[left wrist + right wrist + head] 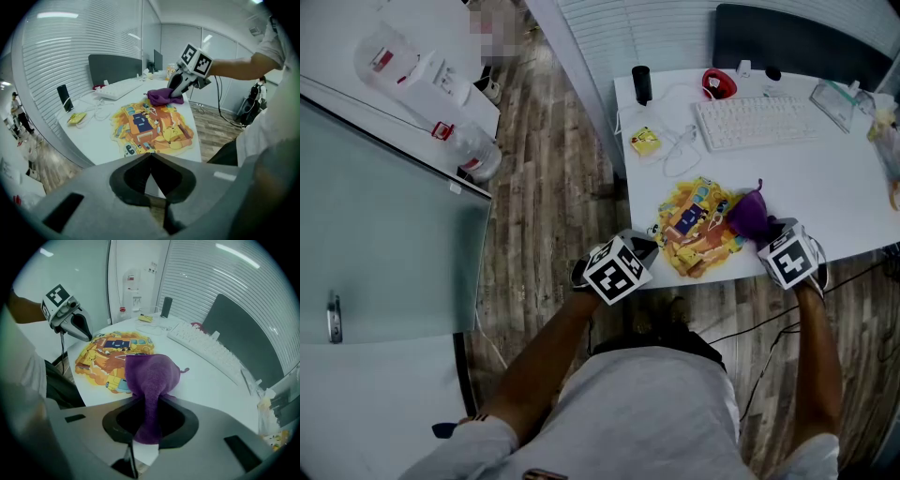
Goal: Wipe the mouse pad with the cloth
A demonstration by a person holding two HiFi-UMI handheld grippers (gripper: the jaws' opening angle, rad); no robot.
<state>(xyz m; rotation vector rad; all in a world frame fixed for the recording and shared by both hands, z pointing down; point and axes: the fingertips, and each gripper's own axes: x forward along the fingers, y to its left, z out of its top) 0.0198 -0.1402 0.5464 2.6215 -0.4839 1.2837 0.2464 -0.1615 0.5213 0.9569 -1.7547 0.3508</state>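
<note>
Desk (pixel 825 187) — one mouse pad (pixel 698 230), one cloth (pixel 750 214)

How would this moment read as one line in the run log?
right hand-held gripper: shut on purple cloth | purple cloth: on mouse pad edge | left hand-held gripper: shut, empty, beside mouse pad

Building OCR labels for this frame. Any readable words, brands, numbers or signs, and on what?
No text is legible.
Mouse pad: cartoon print, any lettering too blurred to read.
Keyboard: key legends too small.
Water dispenser: red label, too small.
Cloth: plain purple, no print seen.
Left gripper and right gripper: black-and-white square markers on their cubes, no letters.
</note>
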